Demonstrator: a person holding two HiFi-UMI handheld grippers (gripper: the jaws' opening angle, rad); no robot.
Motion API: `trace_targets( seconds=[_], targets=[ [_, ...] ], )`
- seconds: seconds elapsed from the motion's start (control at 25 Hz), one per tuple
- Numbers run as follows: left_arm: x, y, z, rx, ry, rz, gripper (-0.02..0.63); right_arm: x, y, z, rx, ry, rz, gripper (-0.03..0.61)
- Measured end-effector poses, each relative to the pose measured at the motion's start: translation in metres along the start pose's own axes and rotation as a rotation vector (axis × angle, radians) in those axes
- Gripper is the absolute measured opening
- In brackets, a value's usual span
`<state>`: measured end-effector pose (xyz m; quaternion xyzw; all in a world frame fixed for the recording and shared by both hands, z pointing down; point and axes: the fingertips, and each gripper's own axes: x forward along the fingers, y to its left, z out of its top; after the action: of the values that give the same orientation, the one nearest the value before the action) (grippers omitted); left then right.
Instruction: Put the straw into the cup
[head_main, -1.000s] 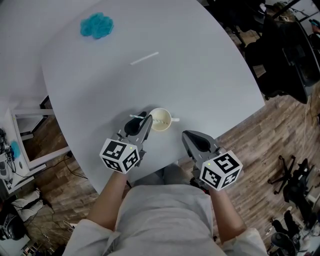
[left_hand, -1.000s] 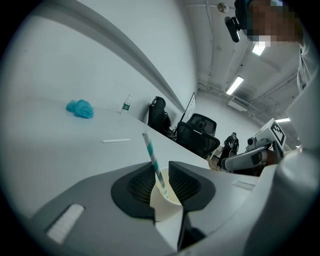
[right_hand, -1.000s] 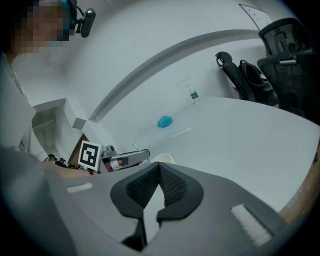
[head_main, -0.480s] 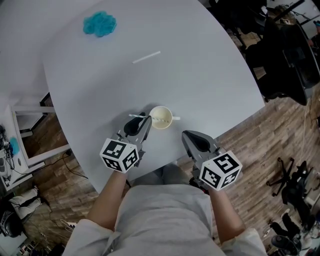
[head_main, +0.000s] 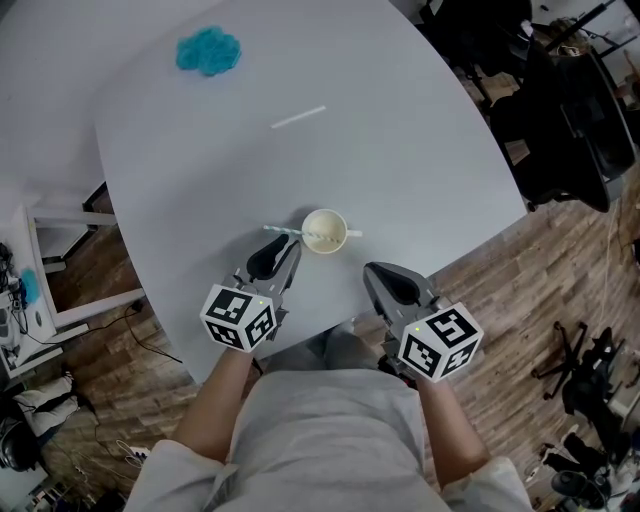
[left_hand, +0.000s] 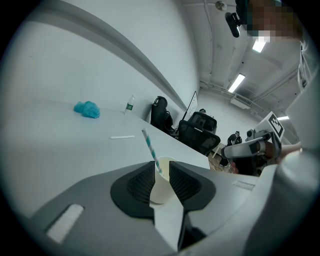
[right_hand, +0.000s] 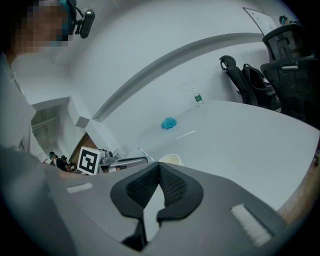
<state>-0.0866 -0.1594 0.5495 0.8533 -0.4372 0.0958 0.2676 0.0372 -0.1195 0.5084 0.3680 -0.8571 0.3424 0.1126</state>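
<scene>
A cream paper cup (head_main: 324, 231) stands near the table's front edge. A teal-striped straw (head_main: 283, 232) rests in it and leans out over the rim to the left. My left gripper (head_main: 289, 245) sits just short of the cup, open by a narrow gap. In the left gripper view the cup (left_hand: 161, 186) shows through that gap of the left gripper (left_hand: 161, 167), and the straw (left_hand: 150, 147) rises free above the jaws. My right gripper (head_main: 376, 270) hovers at the table edge, right of the cup, shut and empty. The right gripper view shows this right gripper (right_hand: 159, 167) with its pads touching.
A second, plain white straw (head_main: 298, 117) lies farther out on the round white table (head_main: 420, 150). A blue fluffy clump (head_main: 208, 50) sits at the far left. A small bottle (left_hand: 129, 105) stands at the far edge. Office chairs (head_main: 575, 110) crowd the right side.
My left gripper has drawn back a little from the cup toward the person, and the striped straw stays leaning in the cup. The right gripper has not moved.
</scene>
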Motion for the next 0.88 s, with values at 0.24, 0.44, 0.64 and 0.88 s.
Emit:
trace_targets(
  seconds=[0.24,0.44,0.64,0.88],
  targets=[
    [-0.022,-0.009,0.002,0.023,-0.006,0.000,0.080,-0.006,0.011,0.006,-0.022,-0.025,0.001,0.007],
    [-0.038,-0.020,0.004,0.024,-0.014,0.001,0.034,-0.016,0.021,0.015,-0.043,-0.054,0.007,0.006],
    [-0.054,-0.035,0.014,0.039,-0.025,-0.015,0.018,-0.025,0.030,0.025,-0.066,-0.084,0.004,0.006],
    [-0.076,-0.048,0.035,0.063,-0.048,0.010,0.018,-0.035,0.039,0.029,-0.093,-0.099,0.005,0.006]
  ],
)
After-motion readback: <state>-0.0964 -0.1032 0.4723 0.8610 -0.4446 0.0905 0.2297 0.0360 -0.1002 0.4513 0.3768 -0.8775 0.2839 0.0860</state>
